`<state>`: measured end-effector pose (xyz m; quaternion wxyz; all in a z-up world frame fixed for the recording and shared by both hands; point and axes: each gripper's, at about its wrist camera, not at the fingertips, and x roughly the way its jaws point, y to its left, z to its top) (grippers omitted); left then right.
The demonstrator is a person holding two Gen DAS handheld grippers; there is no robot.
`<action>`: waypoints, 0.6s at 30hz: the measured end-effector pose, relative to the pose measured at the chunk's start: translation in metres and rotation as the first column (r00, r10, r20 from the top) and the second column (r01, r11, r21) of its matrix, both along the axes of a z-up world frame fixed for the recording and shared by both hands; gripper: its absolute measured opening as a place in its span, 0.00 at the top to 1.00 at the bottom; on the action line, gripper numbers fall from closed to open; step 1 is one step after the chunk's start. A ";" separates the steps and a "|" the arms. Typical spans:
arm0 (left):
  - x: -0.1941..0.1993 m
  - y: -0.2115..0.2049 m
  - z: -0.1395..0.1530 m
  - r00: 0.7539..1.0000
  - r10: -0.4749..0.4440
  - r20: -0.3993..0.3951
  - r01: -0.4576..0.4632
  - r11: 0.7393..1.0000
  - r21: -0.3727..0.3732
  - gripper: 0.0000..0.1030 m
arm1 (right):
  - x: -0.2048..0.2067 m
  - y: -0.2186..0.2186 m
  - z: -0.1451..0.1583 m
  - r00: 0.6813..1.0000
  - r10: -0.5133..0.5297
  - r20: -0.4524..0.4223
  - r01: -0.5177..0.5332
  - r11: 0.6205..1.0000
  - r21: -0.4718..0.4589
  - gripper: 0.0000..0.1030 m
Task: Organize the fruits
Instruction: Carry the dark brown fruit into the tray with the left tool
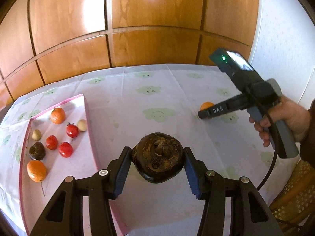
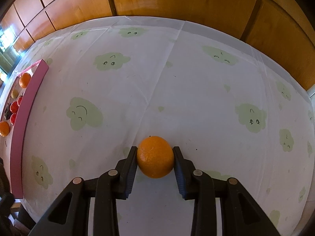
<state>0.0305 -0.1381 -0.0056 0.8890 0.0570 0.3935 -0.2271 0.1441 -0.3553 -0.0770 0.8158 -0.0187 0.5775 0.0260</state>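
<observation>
Left wrist view is showing the left gripper clamping a dark brown fruit between its blue pads, above the tablecloth and just right of the pink tray holding oranges, tomatoes and small pale fruits. Right wrist view is showing the right gripper gripping an orange that is resting on the tablecloth, well apart from the tray.

Glossy wooden wall panels with dark grooves run behind the table's far edge, catching bright patches of light. A white tablecloth printed with pale green smiling clouds covers the table. A woven cane chair stands at the table's right side.
</observation>
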 end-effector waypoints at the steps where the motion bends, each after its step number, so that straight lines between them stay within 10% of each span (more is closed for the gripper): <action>1: 0.000 0.003 0.002 1.000 0.007 0.002 -0.007 1.000 -0.006 0.48 | 0.000 0.001 0.000 1.000 -0.001 0.000 0.001 1.000 0.000 0.66; 18: 0.010 0.040 0.006 0.996 0.088 -0.026 -0.089 0.996 -0.031 0.48 | -0.002 0.007 -0.003 1.000 0.009 0.013 -0.009 1.000 -0.021 0.66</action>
